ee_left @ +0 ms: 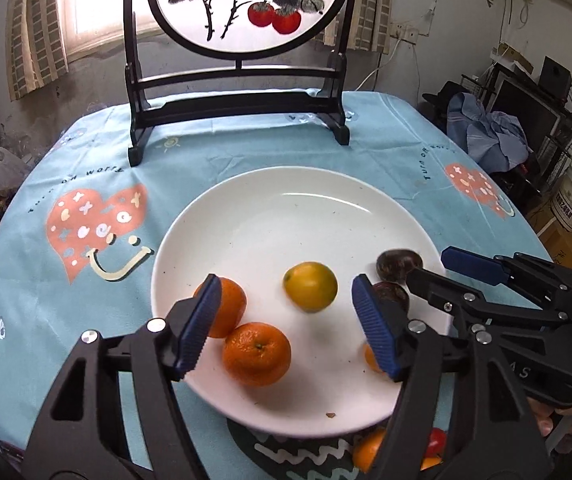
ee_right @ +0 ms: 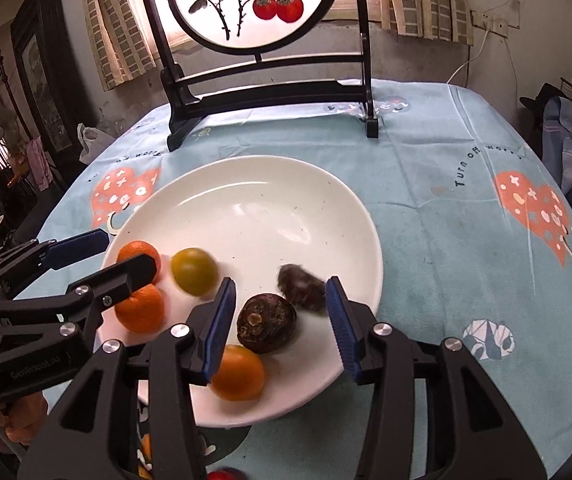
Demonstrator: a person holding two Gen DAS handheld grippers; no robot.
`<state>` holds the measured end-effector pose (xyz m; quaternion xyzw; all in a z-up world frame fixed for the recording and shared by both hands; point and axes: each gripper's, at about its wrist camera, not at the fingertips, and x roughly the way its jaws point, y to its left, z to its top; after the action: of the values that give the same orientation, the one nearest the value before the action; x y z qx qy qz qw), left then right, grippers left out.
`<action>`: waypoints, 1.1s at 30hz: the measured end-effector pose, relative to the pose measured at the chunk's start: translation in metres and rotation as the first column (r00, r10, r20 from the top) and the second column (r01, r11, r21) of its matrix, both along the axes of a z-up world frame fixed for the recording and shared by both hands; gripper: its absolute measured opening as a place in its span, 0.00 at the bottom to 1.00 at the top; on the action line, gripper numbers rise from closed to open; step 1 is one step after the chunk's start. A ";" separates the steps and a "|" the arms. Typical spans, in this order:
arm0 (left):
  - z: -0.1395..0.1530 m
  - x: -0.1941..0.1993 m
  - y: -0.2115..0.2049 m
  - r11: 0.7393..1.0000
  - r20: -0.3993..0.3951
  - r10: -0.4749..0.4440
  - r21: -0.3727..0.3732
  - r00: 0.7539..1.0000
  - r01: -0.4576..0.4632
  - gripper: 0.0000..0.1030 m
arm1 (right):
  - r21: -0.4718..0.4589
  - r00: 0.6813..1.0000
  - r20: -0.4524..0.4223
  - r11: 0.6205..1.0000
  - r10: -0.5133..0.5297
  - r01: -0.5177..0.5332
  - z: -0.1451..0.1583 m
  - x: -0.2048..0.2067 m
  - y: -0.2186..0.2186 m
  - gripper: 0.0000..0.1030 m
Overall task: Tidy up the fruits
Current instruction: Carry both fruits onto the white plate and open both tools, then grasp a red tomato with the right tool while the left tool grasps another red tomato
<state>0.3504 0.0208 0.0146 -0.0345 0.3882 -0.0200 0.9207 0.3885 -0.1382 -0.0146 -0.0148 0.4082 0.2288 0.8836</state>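
Note:
A white plate [ee_left: 245, 216] [ee_right: 245, 200] sits on the blue tablecloth and holds the fruit. Two oranges [ee_left: 256, 354] [ee_right: 140, 308] lie together at its left, with a third orange [ee_right: 237, 372] near the front rim. A blurred yellow-green citrus [ee_left: 310, 286] [ee_right: 194, 271] lies just beyond my left gripper [ee_left: 286, 280] [ee_right: 129, 250], which is open with bare pads. My right gripper [ee_right: 279, 282] [ee_left: 428, 265] is open too. A dark brown fruit [ee_right: 266, 323] [ee_left: 390, 296] rests on the plate between its fingers, untouched. A second dark fruit [ee_right: 302, 288] [ee_left: 400, 266], blurred, lies near its right pad.
A black-framed round screen [ee_left: 245, 0] painted with red fruit stands at the table's far side. An orange [ee_left: 368, 452] and a red fruit [ee_left: 438, 440] lie on the cloth below the plate's near rim. Clothes and shelves [ee_left: 486, 132] crowd the right of the table.

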 end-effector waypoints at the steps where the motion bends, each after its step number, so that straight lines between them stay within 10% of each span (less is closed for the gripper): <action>1: 0.008 -0.009 0.001 1.000 0.018 -0.004 0.003 1.000 0.004 0.70 | 0.003 1.000 0.019 1.000 0.007 -0.007 0.008 -0.010 -0.003 0.47; 4: 0.023 -0.042 0.004 1.000 0.067 0.002 0.011 0.998 -0.003 0.85 | 0.008 0.997 0.067 0.999 0.036 -0.037 0.025 -0.046 -0.012 0.51; 16: -0.030 -0.180 -0.009 0.999 0.011 -0.040 0.028 0.999 0.039 0.87 | -0.094 0.995 0.057 0.993 0.084 -0.078 -0.019 -0.203 -0.036 0.51; 33: -0.071 -0.210 -0.017 0.992 -0.049 -0.119 -0.038 0.992 0.117 0.83 | -0.063 0.997 -0.021 0.995 0.076 -0.077 -0.058 -0.214 -0.040 0.46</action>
<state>0.1405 0.0038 -0.0569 -0.0282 0.4124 -0.0804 0.9070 0.1740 -0.1786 -0.0727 -0.0567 0.4226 0.2495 0.8695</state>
